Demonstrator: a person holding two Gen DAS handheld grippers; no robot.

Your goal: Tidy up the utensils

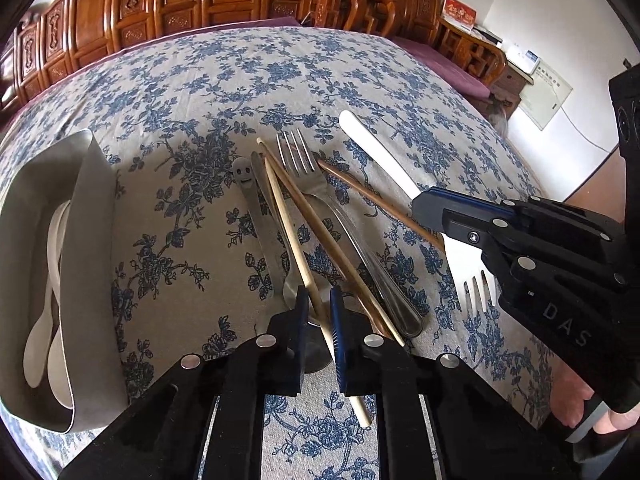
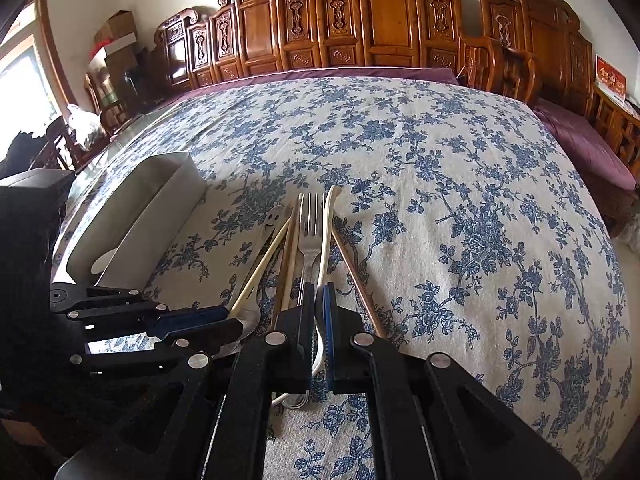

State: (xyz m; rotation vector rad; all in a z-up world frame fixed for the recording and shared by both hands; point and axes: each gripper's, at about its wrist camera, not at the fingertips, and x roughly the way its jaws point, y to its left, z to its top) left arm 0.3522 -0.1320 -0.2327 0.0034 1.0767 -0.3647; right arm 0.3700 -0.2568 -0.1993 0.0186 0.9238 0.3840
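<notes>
both grippers are tipped down at the pile of cutlery on the flowery blue cloth (image 1: 224, 92) over the counter. left gripper (image 1: 319, 308) has its jaws nearly together, pinched on a pale chopstick (image 1: 288, 232) that runs between the pads and pokes out below them. no earlier shot to compare, so that's just how it sits.

right gripper (image 2: 317, 304) is closed tight on a white fork (image 1: 474, 280). from the left cam you see it side-on: white handle sticking out past the jaws toward the far side, tines hanging out the near side, held above the cloth. a bit of the person's hand (image 1: 616, 420) shows at the bottom right there, in a dark fingerless glove.

right cam looks straight down its own jaws, so the white fork is just a thin curved strip there. it does show the left gripper from the side, low left, and boxes by a window that the left cam misses.

the pile: steel fork (image 1: 304, 168) tines pointing away, a steel handle with a smiley face end (image 1: 243, 172), a brown chopstick (image 1: 320, 232) crossing the fork, another brown one (image 1: 376, 200) off to the right. they overlap in a loose fan.

metal tray (image 1: 92, 216) sits left of the pile, well apart. only the left cam sees inside: white spoons (image 1: 40, 344) lying in it.
</notes>
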